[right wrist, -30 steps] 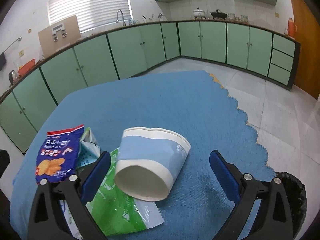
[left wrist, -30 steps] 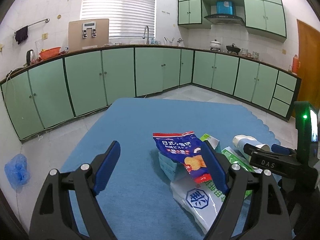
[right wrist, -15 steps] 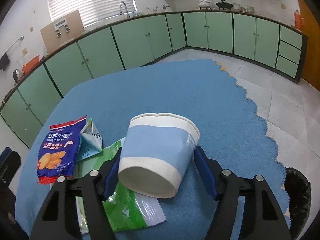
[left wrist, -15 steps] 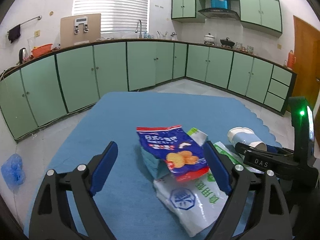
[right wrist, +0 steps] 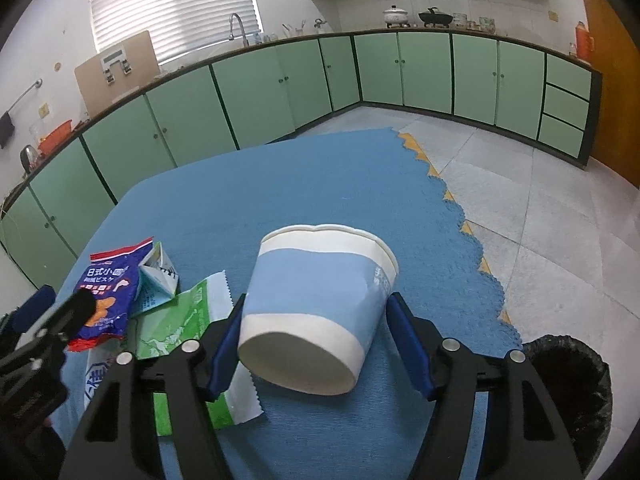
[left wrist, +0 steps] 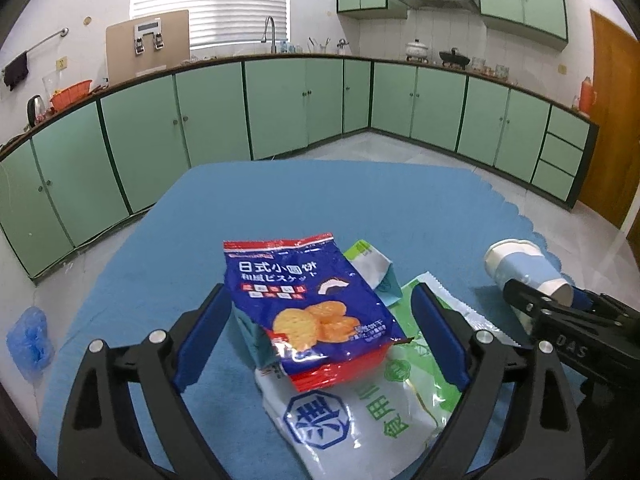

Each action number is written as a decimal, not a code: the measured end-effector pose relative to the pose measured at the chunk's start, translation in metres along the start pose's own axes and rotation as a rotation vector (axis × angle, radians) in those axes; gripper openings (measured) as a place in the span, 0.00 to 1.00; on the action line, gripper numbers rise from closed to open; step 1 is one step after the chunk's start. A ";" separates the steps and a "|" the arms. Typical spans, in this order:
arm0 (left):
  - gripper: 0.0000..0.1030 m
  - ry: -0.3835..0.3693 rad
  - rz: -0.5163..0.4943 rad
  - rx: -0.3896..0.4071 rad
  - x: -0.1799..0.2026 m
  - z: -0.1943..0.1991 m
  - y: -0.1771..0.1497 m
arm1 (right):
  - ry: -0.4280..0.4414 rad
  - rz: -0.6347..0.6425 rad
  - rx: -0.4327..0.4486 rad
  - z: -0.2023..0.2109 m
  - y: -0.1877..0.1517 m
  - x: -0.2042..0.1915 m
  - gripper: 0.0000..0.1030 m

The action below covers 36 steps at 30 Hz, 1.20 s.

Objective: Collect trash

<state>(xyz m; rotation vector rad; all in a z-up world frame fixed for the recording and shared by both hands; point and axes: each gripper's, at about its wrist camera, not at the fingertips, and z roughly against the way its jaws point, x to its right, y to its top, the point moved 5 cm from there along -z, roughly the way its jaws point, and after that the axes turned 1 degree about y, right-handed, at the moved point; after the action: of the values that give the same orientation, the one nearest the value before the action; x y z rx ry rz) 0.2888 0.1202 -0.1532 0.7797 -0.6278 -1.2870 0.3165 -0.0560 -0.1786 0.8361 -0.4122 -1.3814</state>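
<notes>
Closing on the paper cup while the second gripper lines up on the biscuit bag.

The right gripper (right wrist: 314,344) has just narrowed its jaws from wide open until both blue pads sit against the sides of the paper cup (right wrist: 320,300), which lies on its side on the blue tablecloth (right wrist: 280,184); the cup is now grasped but not yet lifted. The left gripper (left wrist: 320,340) has advanced over the litter pile, and its jaws have just been opening further. They now stand released, straddling the biscuit bag (left wrist: 312,312) without touching it. The bag rests on a green-and-white wrapper (left wrist: 360,428). A black-lined bin (right wrist: 568,392) stands beside the table edge, the likely destination for the cup.
</notes>
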 end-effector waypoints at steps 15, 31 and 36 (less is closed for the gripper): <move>0.50 -0.007 0.039 -0.061 -0.008 -0.014 -0.007 | 0.005 0.012 -0.007 -0.003 -0.002 0.000 0.65; 0.01 -0.089 0.081 -0.028 -0.014 0.007 -0.003 | 0.004 0.068 0.033 0.009 -0.002 -0.009 0.65; 0.48 -0.072 0.078 0.005 -0.009 0.017 0.003 | 0.004 0.062 0.039 0.010 -0.002 -0.009 0.65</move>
<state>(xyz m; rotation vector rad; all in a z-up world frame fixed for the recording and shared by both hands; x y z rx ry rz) 0.2760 0.1268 -0.1403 0.7085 -0.7129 -1.2464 0.3066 -0.0502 -0.1711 0.8511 -0.4598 -1.3183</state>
